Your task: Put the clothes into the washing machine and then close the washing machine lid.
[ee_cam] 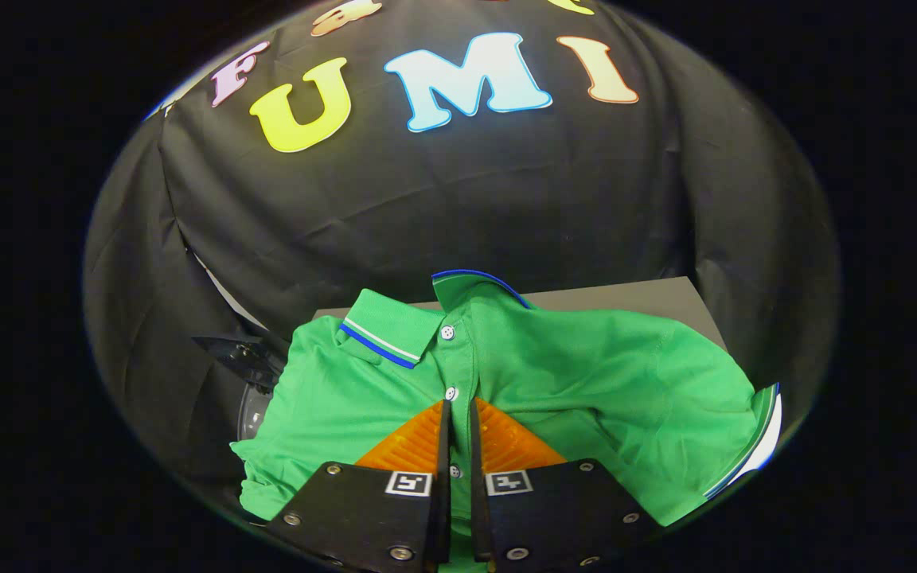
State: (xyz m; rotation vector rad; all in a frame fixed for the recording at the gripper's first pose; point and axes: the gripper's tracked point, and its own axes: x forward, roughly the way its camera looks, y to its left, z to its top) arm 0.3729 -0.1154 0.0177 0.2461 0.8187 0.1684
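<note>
One green polo shirt (586, 374) spread over a grey surface (626, 298), three white buttons on its placket, gripper (458, 414) with two fingers nearly together pinching the placket fabric, possibly the washing machine's rim (251, 410) beside the shirt's sleeve

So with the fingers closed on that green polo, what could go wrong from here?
1. The gripper pinches only a narrow fold of the green polo shirt along its button placket, so the cloth might slip out when lifted.
2. Most of the shirt lies spread over the grey surface, with a sleeve trailing off to the side; it could drag or snag on the way to the washing machine.
</note>
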